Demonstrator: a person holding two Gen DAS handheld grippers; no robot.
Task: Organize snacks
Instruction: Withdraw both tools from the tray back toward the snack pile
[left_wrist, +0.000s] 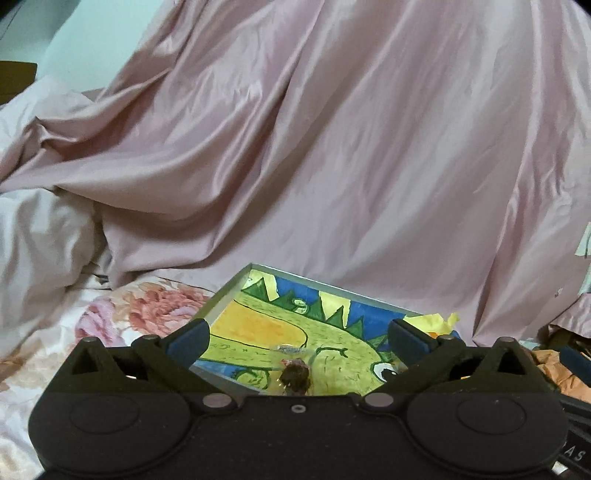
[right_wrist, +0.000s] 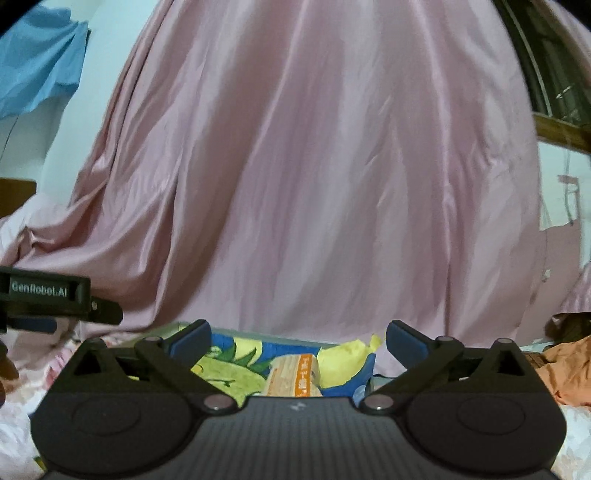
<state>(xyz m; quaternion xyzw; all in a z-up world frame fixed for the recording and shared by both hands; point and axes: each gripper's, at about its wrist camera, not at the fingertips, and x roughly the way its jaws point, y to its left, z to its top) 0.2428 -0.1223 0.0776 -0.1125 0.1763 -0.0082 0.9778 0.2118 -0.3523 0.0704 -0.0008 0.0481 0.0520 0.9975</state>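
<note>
Left tongs (left_wrist: 297, 338) spread wide, empty; small clear-wrapped dark snack (left_wrist: 294, 374) lies between the fingers on tray floor. Right tongs (right_wrist: 298, 339) wide too, empty, over tan rectangular packet (right_wrist: 293, 374). Shallow grey-rimmed tray (left_wrist: 225, 288), painted dinosaur lining, sits on floral bedsheet (left_wrist: 140, 310); glossy pink curtain (left_wrist: 332, 147) behind.

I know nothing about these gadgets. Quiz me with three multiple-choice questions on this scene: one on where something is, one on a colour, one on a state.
1. Where does the clear-wrapped dark snack lie?
A. in the painted tray
B. on the flowered sheet
C. on the pink drape

2. What colour is the big drape?
A. green
B. pink
C. black

3. How do the right gripper fingers stand?
A. clamped on a snack
B. shut, empty
C. spread open

Answers:
1. A, it rests on the tray floor's green drawing.
2. B, pale pink folds fill the background.
3. C, a wide gap separates them, with the tan packet lying untouched below.
</note>
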